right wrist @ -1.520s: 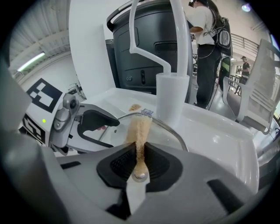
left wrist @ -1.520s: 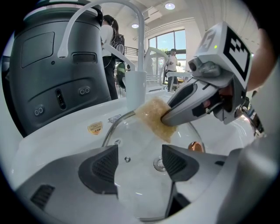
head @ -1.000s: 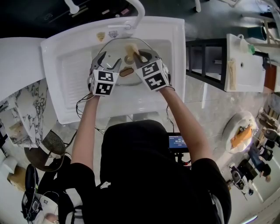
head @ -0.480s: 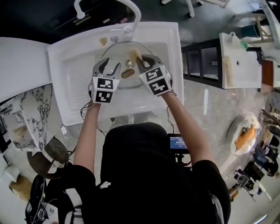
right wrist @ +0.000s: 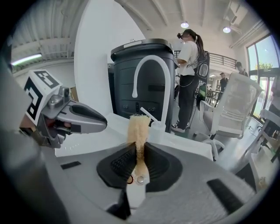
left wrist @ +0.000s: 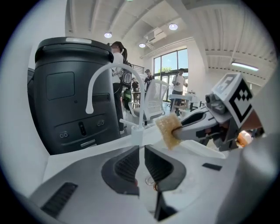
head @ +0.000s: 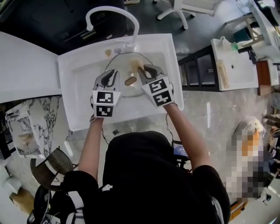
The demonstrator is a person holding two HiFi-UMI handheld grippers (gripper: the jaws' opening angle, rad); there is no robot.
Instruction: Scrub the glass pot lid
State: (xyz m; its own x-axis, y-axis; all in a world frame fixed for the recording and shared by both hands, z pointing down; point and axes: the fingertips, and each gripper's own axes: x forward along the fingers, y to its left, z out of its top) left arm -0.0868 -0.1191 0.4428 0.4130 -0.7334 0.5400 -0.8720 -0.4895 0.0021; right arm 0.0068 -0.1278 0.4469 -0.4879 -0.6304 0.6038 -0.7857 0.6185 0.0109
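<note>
Glass lid (head: pixel 130 81) lies in a white sink (head: pixel 78 87), upper centre of frame.
Head view: the left gripper (head: pixel 114 72) and right gripper (head: pixel 141 70) hang side by side over the glass lid, below the curved faucet (head: pixel 109 11). Left gripper view: its jaws have just been closing and stand almost together with nothing between them. Right gripper view: jaws clenched on a tan sponge (right wrist: pixel 138 127), which stands upright between them.

The faucet (head: pixel 107 8) arches over the top edge of the sink (head: pixel 76 83); left of the lid (head: pixel 124 61), bare basin lies open.
</note>
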